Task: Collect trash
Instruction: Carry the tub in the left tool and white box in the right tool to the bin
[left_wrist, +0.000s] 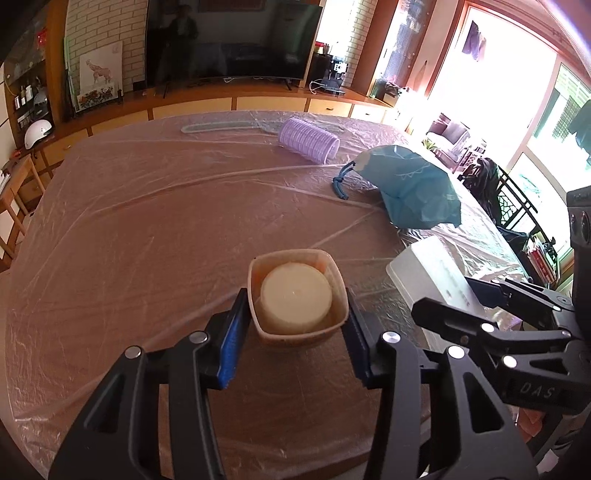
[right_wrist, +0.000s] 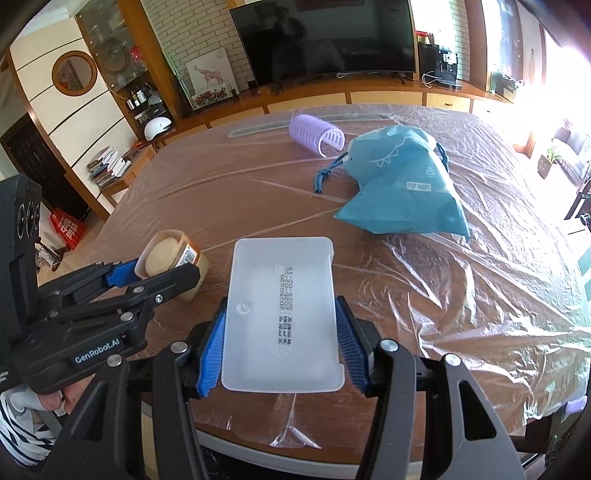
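The left claw (left_wrist: 297, 332) grips a small square cup (left_wrist: 298, 295), its blue pads pressed on both sides. The cup is tan, with a pale round lid or puck nested inside and a barcode label on one wall. Just right of the cup, the right claw (right_wrist: 282, 347) clamps a shallow, translucent white tray (right_wrist: 282, 314), rectangular with rounded corners and dark print along its middle. Both sit at the near edge of the tabletop (left_wrist: 147, 221), which is under wrinkled clear film. Beyond the tray lie a teal drawstring bag (right_wrist: 402, 184) and a lilac roller (right_wrist: 316, 134).
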